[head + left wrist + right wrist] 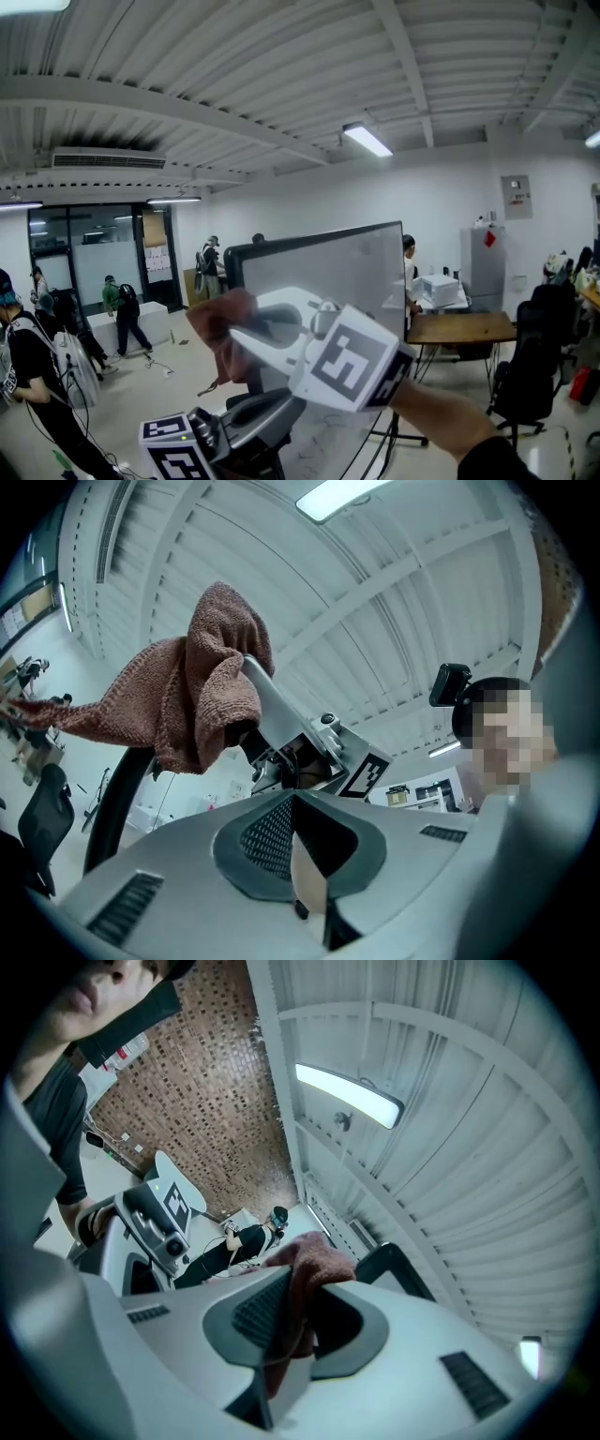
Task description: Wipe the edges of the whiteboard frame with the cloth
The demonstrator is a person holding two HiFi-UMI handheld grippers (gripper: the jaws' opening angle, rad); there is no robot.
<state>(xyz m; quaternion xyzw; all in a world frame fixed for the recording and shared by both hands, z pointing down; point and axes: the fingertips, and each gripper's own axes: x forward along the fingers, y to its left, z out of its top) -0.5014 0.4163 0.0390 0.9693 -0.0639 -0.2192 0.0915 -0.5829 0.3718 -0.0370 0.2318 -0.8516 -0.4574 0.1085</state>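
The right gripper (292, 1314) has its two jaws closed on a reddish-brown knitted cloth (314, 1252). A fold of the cloth is pinched between the ribbed pads, and the rest bunches up over the jaw tips and spills past them. In the head view the same cloth (217, 323) wraps the tips of the right gripper (251, 323) and hangs to their left. It is held up beside the left edge of the black frame of the upright whiteboard (309, 238), just below the frame's top-left corner. Whether cloth and frame touch cannot be told.

The left gripper (292, 810) has its jaws pressed together with nothing between them. It sits below the right gripper and points up at it, so the cloth (202, 700) drapes well above and ahead of its jaw tips, clear of them. In the head view the left gripper (281, 405) sits low, under the right one.
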